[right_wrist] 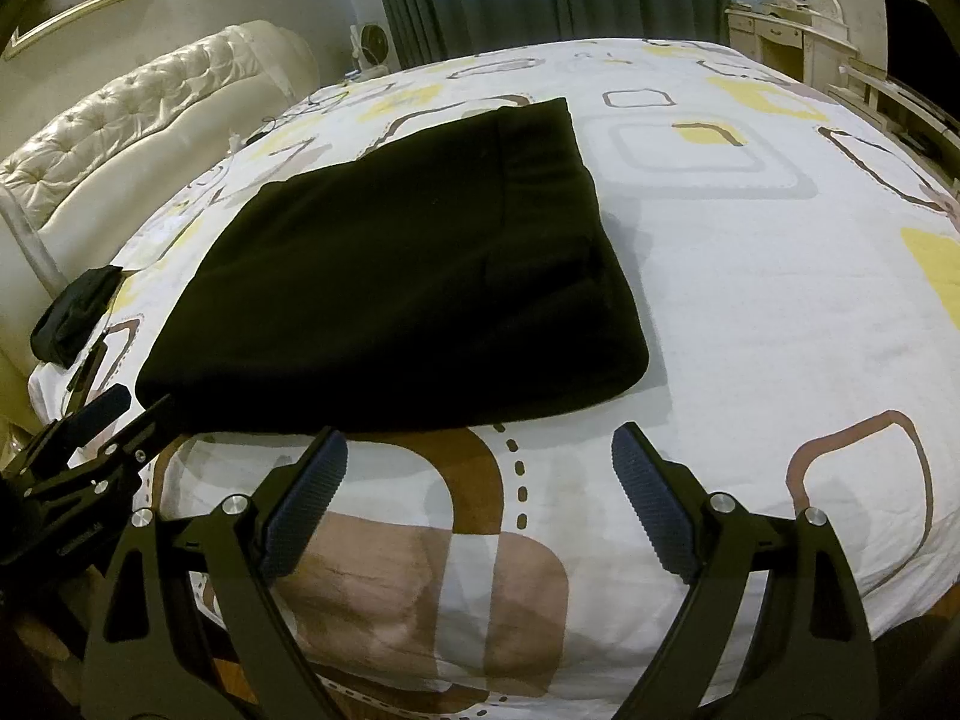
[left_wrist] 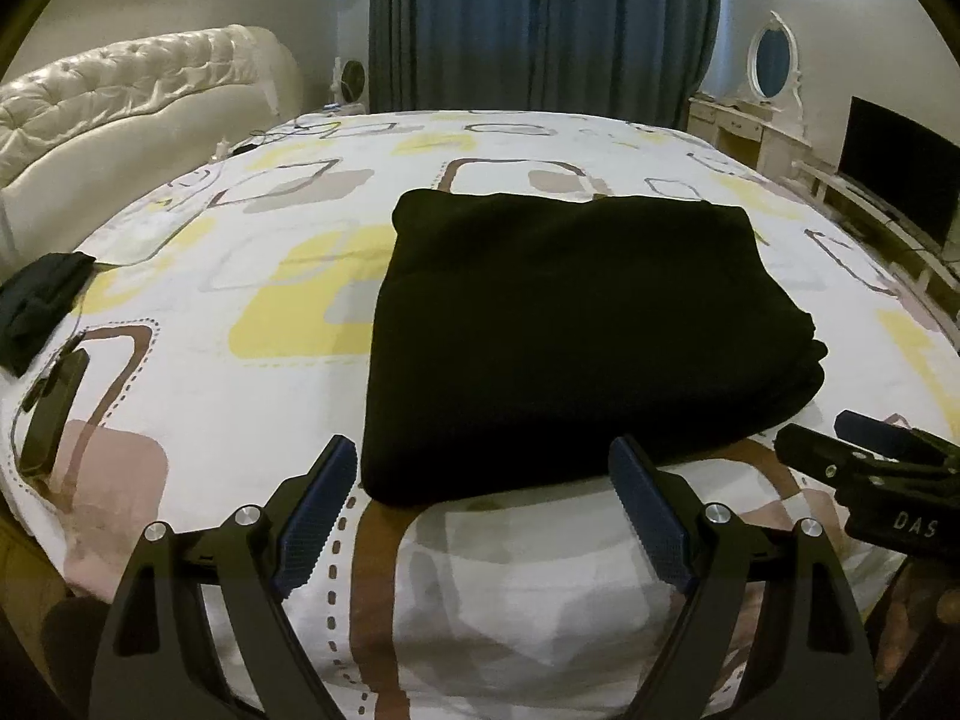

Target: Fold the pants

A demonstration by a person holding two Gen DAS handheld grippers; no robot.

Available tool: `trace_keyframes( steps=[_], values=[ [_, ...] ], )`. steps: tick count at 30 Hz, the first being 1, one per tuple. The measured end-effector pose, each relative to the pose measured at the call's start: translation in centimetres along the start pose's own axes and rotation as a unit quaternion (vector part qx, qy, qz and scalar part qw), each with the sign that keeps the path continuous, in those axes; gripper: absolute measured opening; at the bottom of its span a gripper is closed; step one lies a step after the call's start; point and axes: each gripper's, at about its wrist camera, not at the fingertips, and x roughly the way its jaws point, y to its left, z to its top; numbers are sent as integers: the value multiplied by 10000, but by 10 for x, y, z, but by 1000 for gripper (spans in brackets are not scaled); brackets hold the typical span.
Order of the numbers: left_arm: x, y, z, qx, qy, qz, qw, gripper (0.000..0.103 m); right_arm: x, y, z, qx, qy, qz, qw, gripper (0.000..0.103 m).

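You are standing at the near edge of a bed (left_wrist: pixel 198 324) covered in a white sheet printed with yellow, brown and grey rounded squares. Far beyond your fingers hang dark blue curtains (left_wrist: pixel 540 18); a cream tufted headboard (left_wrist: pixel 120 90) runs along the left, and a dressing table with an oval mirror (left_wrist: pixel 771 63) and a dark screen (left_wrist: pixel 900 168) stand to the right. A small dark bundle of cloth (left_wrist: pixel 42 300) lies well to the left of your fingers, and a flat dark device (left_wrist: pixel 54 414) sits just nearer than it. Nothing lies between your fingers and the pants. White letters "DAS" show on your right gripper (right_wrist: pixel 480 456).

The black pants (left_wrist: pixel 576 336) lie folded into a thick rectangle on the bed. Your left gripper (left_wrist: pixel 480 468) has its fingers spread wide, empty, at the pants' near edge. Your right gripper's fingers are also wide apart and empty, with the pants ahead and to their left.
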Motion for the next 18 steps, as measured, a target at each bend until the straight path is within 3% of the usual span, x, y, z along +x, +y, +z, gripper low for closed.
trace_keyframes(
  steps=[18],
  values=[
    [-13, -7, 7, 139, -408, 23, 9991, 86, -1, 0, -1, 13, 7, 23, 10000, 90]
  ],
)
